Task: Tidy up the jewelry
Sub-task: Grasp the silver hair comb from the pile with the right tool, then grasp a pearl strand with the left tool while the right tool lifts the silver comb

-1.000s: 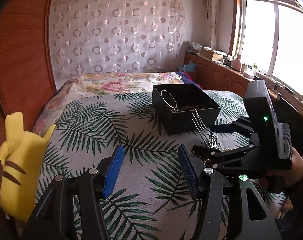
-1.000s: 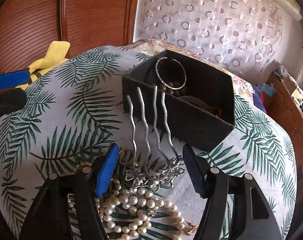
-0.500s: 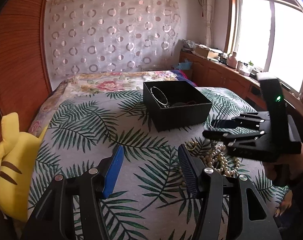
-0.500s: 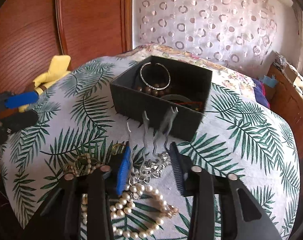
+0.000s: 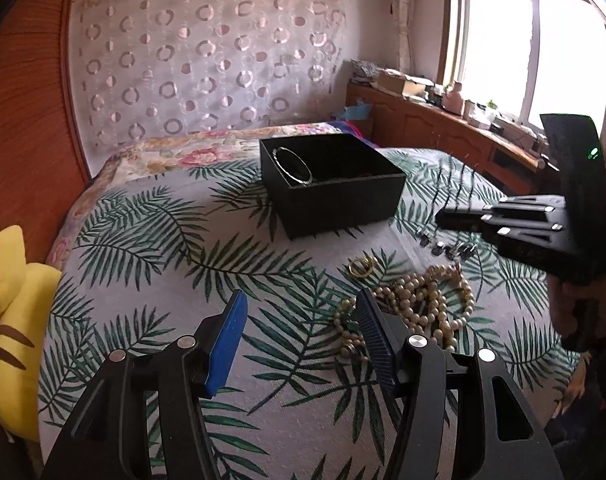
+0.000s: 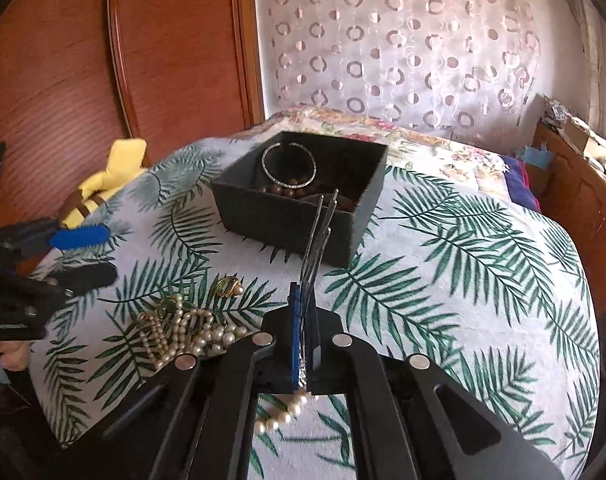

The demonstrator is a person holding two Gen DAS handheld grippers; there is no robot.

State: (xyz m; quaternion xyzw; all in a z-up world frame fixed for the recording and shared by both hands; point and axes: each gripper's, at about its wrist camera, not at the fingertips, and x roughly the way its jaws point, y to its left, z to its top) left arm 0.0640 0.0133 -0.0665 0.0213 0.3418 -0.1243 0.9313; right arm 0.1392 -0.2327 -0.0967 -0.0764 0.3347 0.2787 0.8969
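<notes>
My right gripper (image 6: 303, 300) is shut on a silver hair comb (image 6: 318, 236), prongs pointing toward the black box (image 6: 291, 220), lifted above the bedspread. The box holds a silver bangle (image 6: 289, 164) and brown beads (image 6: 291, 191). A pearl necklace (image 6: 183, 328) and a gold ring (image 6: 229, 285) lie left of the right gripper. In the left wrist view the box (image 5: 343, 208), pearls (image 5: 419, 304), ring (image 5: 361, 267) and right gripper (image 5: 447, 216) show. My left gripper (image 5: 303, 332) is open and empty over the bedspread.
A yellow plush toy (image 5: 11, 320) lies at the bed's left edge by the wooden headboard (image 5: 23, 120). A wooden cabinet (image 5: 443, 136) with clutter runs under the window at right. The leaf-print bedspread (image 6: 463, 280) extends right of the box.
My right gripper closed on the silver hair comb and lifted it off the bedspread. The left gripper drew back a little and stayed open.
</notes>
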